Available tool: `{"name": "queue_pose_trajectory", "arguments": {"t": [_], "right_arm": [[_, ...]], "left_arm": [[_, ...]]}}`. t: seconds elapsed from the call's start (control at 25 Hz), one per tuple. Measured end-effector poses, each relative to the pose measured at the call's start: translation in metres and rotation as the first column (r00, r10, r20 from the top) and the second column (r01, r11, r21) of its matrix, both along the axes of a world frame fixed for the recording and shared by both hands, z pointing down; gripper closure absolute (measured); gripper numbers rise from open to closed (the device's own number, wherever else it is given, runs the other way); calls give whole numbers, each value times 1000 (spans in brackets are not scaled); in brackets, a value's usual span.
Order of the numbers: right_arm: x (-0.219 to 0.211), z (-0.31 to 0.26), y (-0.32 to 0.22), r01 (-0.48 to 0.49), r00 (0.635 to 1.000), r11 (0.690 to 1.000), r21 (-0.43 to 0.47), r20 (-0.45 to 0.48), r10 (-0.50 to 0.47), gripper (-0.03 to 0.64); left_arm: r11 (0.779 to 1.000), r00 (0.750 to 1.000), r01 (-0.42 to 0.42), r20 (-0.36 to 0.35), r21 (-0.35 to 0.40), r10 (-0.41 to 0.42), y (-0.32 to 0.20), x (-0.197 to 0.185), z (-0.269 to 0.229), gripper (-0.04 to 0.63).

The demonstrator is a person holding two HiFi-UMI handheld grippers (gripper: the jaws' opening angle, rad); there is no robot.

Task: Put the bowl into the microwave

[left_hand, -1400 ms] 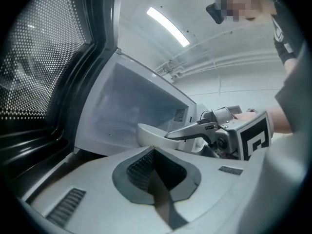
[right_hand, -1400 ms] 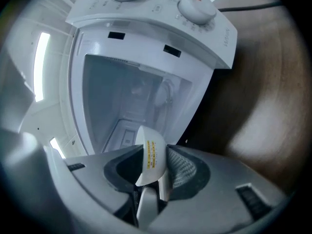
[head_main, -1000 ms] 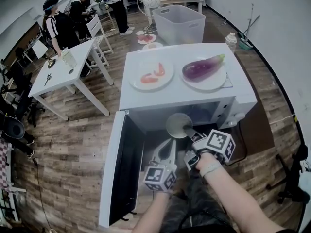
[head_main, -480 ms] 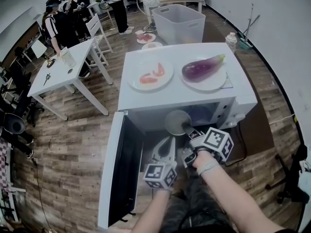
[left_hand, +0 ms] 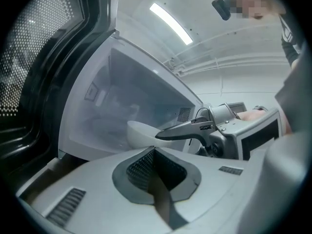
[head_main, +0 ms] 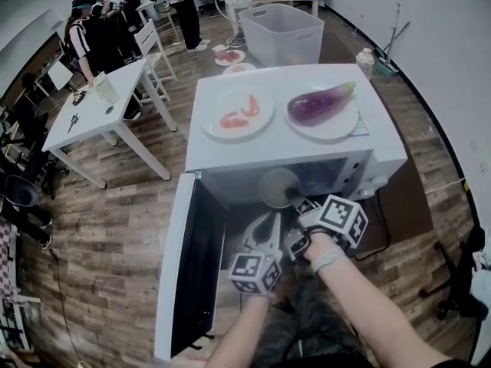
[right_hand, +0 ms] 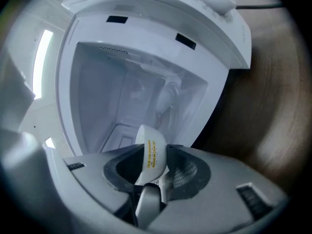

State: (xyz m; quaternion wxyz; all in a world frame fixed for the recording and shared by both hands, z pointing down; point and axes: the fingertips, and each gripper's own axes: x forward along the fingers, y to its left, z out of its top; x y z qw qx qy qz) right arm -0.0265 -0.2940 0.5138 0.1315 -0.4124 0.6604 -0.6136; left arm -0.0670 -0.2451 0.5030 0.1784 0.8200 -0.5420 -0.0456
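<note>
The white microwave point(head_main: 281, 149) stands with its door point(head_main: 192, 267) swung open to the left. At the mouth of the cavity a white bowl point(head_main: 278, 188) hangs tilted on edge. My right gripper point(head_main: 296, 201) is shut on its rim. In the right gripper view the bowl point(right_hand: 152, 152) sits edge-on between the pads, a yellow label on it, with the cavity point(right_hand: 131, 96) straight ahead. My left gripper point(head_main: 266, 221) stays lower, just left of the right one. Its jaws are shut with nothing in them. From the left gripper view the bowl point(left_hand: 141, 132) shows in front of the cavity.
On the microwave's top lie a plate with an eggplant point(head_main: 322, 106) and a plate with red food point(head_main: 239, 116). The open door stands at my left. Behind are a white bin point(head_main: 282, 33), a white table point(head_main: 100, 106) and people at the far left.
The right gripper has carried the bowl a little forward and up, closer to the microwave's opening. The left gripper has hardly moved.
</note>
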Motion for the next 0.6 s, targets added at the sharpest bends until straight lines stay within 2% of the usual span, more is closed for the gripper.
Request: {"name": "queue_pose_trajectory", "arguments": {"t": [0.32, 0.6], "right_arm": [[1, -7, -4, 30, 999, 997, 67, -20, -28, 472], [2, -11, -7, 43, 998, 995, 93, -39, -39, 434]], "left_arm": [[1000, 1000, -11, -9, 2, 11, -5, 3, -2, 594], [1000, 1000, -8, -16, -8, 8, -10, 1, -2, 594]]}}
